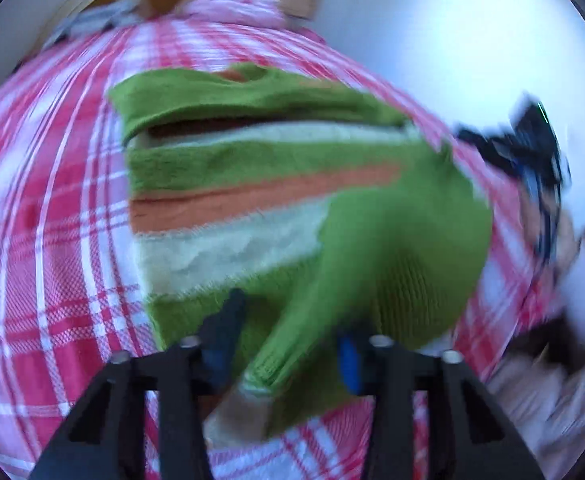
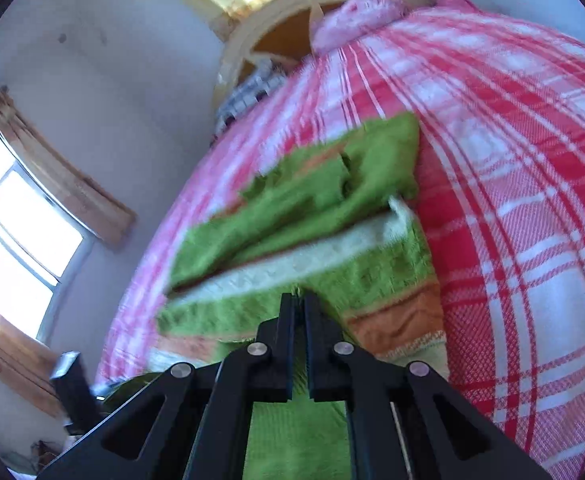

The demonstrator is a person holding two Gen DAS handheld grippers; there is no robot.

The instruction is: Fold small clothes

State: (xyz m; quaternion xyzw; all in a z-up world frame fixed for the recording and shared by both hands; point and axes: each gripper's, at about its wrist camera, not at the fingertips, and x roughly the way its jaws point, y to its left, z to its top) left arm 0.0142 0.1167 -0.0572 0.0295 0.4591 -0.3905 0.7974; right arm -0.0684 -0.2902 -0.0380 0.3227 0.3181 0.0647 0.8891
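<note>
A small knitted sweater, green with orange and cream stripes, lies on the red-and-white plaid bed cover. One green sleeve is lifted toward the left wrist camera. Its cuff hangs between the fingers of my left gripper. The jaws stand apart and the pads do not visibly press on the cuff. In the right wrist view my right gripper has its fingers almost together, pinching an edge of the sweater with a sliver of green between them. This view is blurred.
A pink pillow and a curved wooden headboard lie at the far end of the bed. White wall and a bright window lie beyond the bed's edge. A blurred black-and-blue device with a hand behind it sits at the sweater's right side.
</note>
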